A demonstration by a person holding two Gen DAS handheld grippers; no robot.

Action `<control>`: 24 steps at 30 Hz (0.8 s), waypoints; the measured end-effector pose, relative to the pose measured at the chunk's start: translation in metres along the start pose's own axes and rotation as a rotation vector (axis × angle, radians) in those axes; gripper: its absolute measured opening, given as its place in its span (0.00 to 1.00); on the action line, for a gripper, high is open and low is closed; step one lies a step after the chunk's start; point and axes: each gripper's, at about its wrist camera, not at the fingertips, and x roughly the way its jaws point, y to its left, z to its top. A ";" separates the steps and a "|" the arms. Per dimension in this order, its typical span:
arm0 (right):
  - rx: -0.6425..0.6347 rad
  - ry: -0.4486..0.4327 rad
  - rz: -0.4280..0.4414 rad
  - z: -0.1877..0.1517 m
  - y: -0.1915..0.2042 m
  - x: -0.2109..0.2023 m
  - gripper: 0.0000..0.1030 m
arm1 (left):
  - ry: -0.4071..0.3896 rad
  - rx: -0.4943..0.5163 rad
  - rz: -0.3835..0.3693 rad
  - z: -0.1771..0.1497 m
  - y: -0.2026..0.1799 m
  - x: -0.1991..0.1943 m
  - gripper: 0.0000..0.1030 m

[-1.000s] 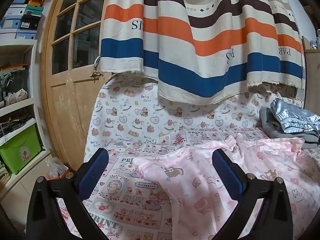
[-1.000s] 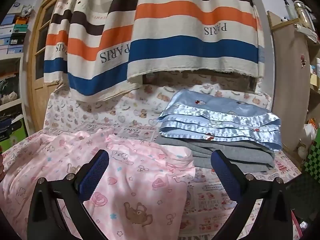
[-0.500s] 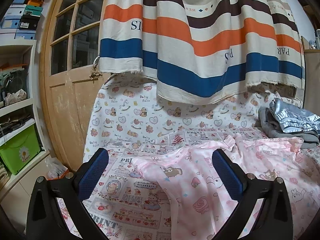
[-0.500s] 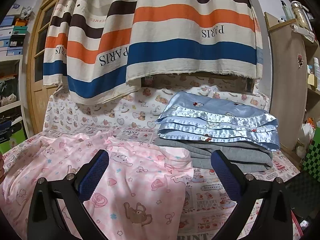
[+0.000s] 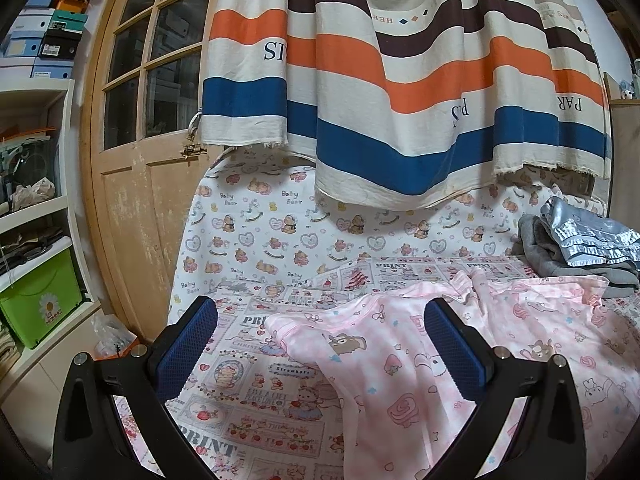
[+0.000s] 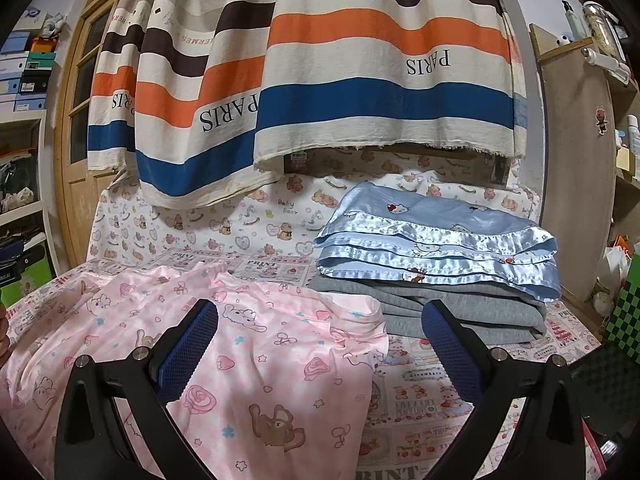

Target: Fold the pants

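Pink pants [image 5: 400, 364] with cartoon prints lie spread flat on the printed bed sheet [image 5: 256, 384]. My left gripper [image 5: 320, 344] is open and empty, hovering over the pants' left leg end. In the right wrist view the pants [image 6: 260, 352] fill the lower left. My right gripper [image 6: 320, 344] is open and empty above the pants' right edge, near the folded stack.
A folded blue satin blanket [image 6: 436, 240] sits on folded grey clothes [image 6: 460, 312] at the bed's right. A striped cloth [image 5: 400, 80] hangs behind the bed. A wooden door [image 5: 132, 160] and shelves with a green box [image 5: 36, 300] stand at the left.
Both grippers have drifted back and up slightly, so the pants sit a little lower in view. Both stay open and empty.
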 end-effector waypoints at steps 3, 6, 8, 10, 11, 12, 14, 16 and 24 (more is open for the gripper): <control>0.000 0.000 0.000 0.000 0.000 0.000 1.00 | -0.001 -0.001 0.001 0.000 0.000 0.000 1.00; 0.000 -0.001 0.000 0.000 0.000 0.000 1.00 | -0.001 -0.001 0.001 0.000 0.000 0.000 1.00; 0.001 0.000 -0.001 0.000 0.000 0.000 1.00 | 0.000 -0.002 0.002 0.000 0.001 0.000 1.00; 0.000 0.000 0.001 0.000 0.000 0.000 1.00 | -0.001 -0.001 0.005 0.000 0.001 0.000 1.00; 0.000 0.001 0.002 0.000 0.000 0.001 1.00 | -0.002 -0.003 0.012 0.000 0.002 0.000 1.00; -0.001 0.001 0.003 0.000 0.000 0.001 1.00 | -0.004 -0.007 0.019 -0.001 0.004 -0.001 1.00; 0.001 0.001 0.002 0.000 -0.001 0.001 1.00 | -0.003 -0.012 0.022 -0.001 0.006 -0.001 1.00; 0.001 0.002 0.002 0.000 0.000 0.001 1.00 | -0.005 -0.006 0.020 -0.001 0.007 -0.002 1.00; 0.002 0.001 -0.003 0.000 0.000 0.001 1.00 | -0.003 -0.004 0.019 -0.001 0.008 -0.001 1.00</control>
